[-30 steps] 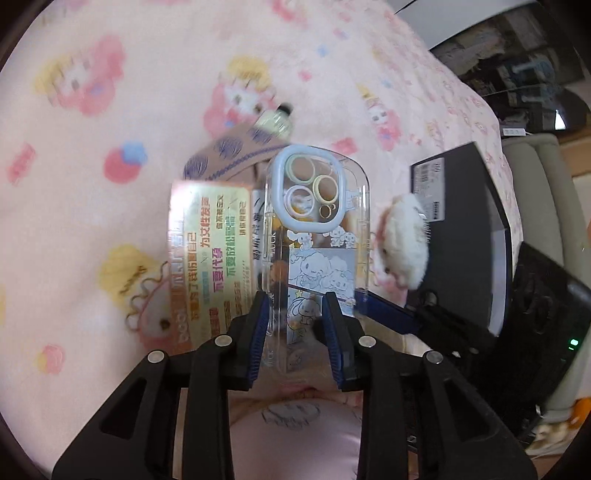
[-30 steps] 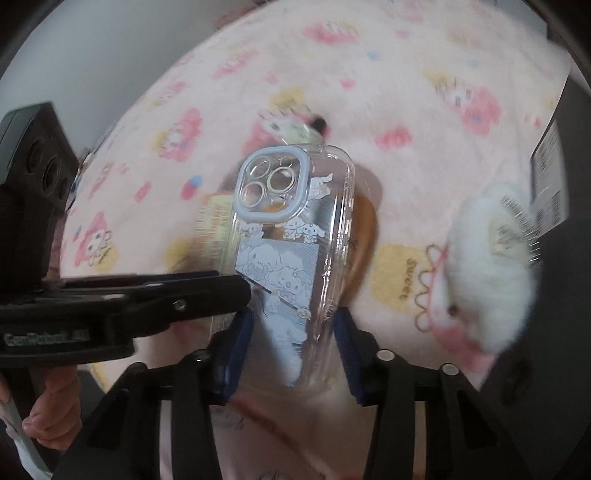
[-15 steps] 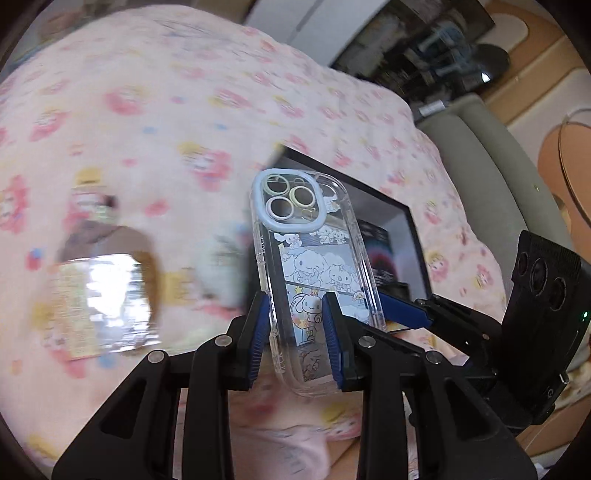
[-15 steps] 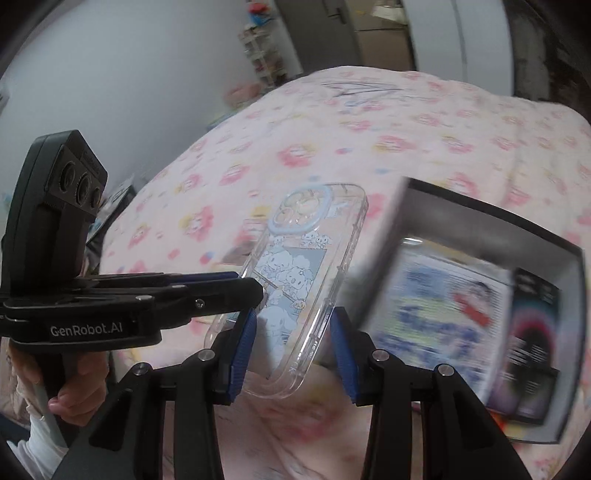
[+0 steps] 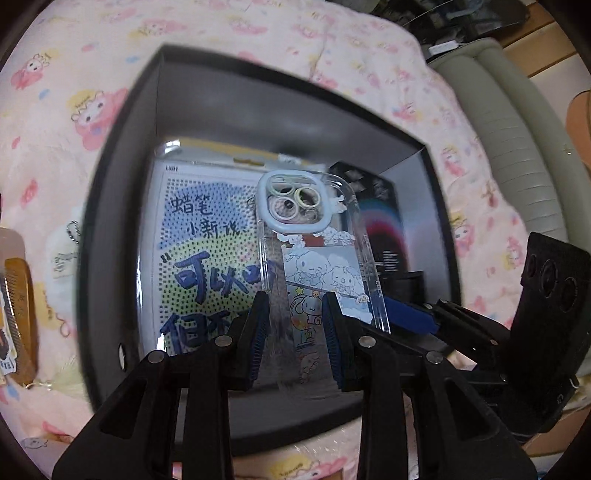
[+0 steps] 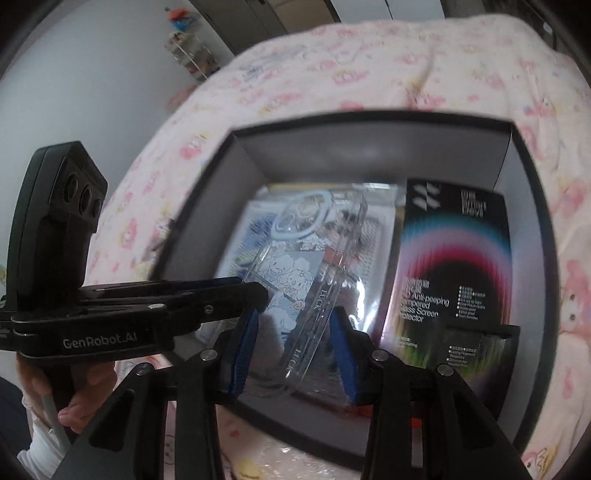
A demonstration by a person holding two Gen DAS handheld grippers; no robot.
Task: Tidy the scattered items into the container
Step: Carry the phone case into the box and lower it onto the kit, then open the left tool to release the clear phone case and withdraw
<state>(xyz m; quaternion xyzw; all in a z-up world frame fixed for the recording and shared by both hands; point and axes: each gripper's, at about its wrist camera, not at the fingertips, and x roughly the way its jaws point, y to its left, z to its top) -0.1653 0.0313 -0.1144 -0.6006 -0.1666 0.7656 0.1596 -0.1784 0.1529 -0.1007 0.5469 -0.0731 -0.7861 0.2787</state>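
Note:
A clear phone case (image 5: 314, 254) with cartoon puppies and a pale blue camera ring is held over the open black box (image 5: 110, 221). My left gripper (image 5: 295, 317) is shut on the case's lower end. My right gripper (image 6: 291, 332) is shut on the same case (image 6: 306, 266) from the other side. The box (image 6: 207, 206) holds a bagged card with blue Chinese writing (image 5: 207, 258) and a black screen-protector packet (image 6: 454, 273).
The box lies on a pink cartoon-print bedspread (image 5: 258, 29). Left of the box lie a white plush keychain (image 5: 62, 247) and an amber comb in a packet (image 5: 18, 314). A grey-green cushioned edge (image 5: 524, 147) runs at the right.
Both grippers carried the phone case from above the scattered items on the bedspread to the right, over the black box. The comb and plush now sit at the left edge.

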